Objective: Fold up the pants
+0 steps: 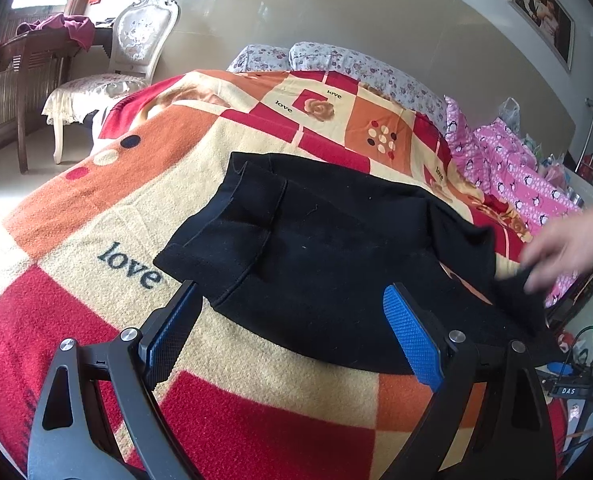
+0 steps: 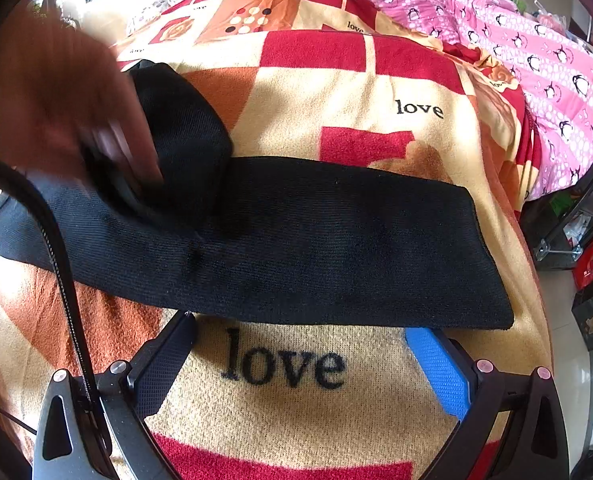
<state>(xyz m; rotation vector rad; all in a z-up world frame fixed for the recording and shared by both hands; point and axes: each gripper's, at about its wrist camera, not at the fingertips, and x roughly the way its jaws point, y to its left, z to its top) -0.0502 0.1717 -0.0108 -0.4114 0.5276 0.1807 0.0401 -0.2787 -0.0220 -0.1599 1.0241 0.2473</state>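
Observation:
Black pants (image 1: 316,256) lie on a red, orange and cream "love" blanket (image 1: 96,216) on a bed. My left gripper (image 1: 292,300) is open and empty, its fingertips at the near edge of the waist end. In the right wrist view one pant leg (image 2: 316,248) lies flat across the frame, and another part is bunched at the left (image 2: 184,136). My right gripper (image 2: 300,320) is open and empty, its tips at the leg's near edge. A bare hand (image 1: 568,248) touches the pants at the right; it also shows blurred in the right wrist view (image 2: 56,108).
A pink penguin quilt (image 2: 516,40) lies along the blanket's far right side. Floral pillows (image 1: 336,60) sit at the head. A white chair (image 1: 128,64) and dark wooden table (image 1: 36,52) stand left of the bed. Boxes (image 2: 592,312) stand on the floor at right.

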